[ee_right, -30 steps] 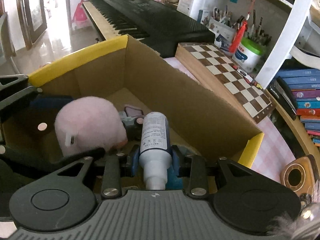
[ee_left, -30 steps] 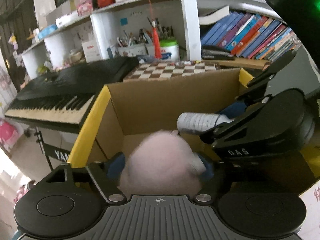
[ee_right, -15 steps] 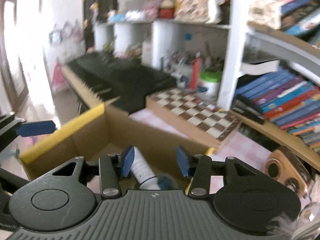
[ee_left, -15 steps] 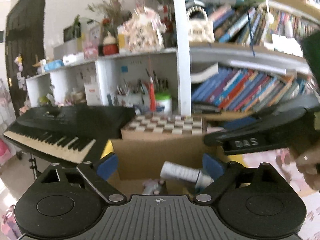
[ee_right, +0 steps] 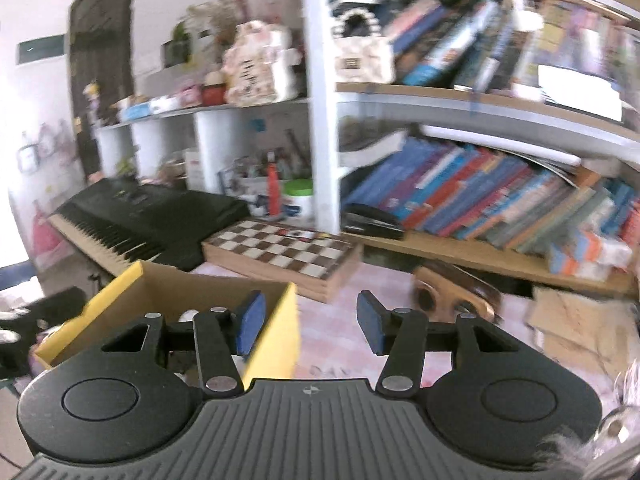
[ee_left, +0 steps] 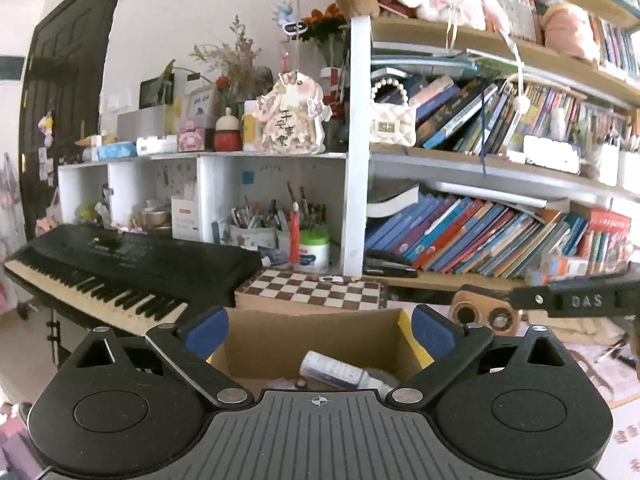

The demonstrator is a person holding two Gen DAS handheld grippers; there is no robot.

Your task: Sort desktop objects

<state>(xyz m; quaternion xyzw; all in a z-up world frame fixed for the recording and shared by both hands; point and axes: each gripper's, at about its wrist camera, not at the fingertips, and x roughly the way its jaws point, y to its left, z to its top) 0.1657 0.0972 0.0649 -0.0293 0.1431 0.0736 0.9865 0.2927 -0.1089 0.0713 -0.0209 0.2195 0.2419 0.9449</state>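
The cardboard box [ee_left: 312, 340] with yellow flaps lies below my left gripper [ee_left: 320, 330], whose jaws are opening wide with nothing between them. A white bottle [ee_left: 340, 372] lies on its side inside the box. The pink plush is hidden under the gripper body. In the right wrist view my right gripper [ee_right: 310, 322] hovers over the box's yellow right flap [ee_right: 276, 332] and the pink tablecloth [ee_right: 340, 320]. Its jaws are opening and hold nothing. One black finger [ee_left: 576, 301] of the right gripper crosses the right edge of the left wrist view.
A chessboard [ee_left: 312, 290] lies just behind the box, and a black keyboard [ee_left: 112, 264] stands to its left. A wooden speaker-like object [ee_right: 452, 296] sits on the cloth at right. Crowded bookshelves [ee_left: 480, 232] and pen pots [ee_left: 276, 232] line the back.
The left gripper let go of the pink plush and the right let go of the white bottle, both into the box. Both grippers have risen and tilted up towards the shelves.
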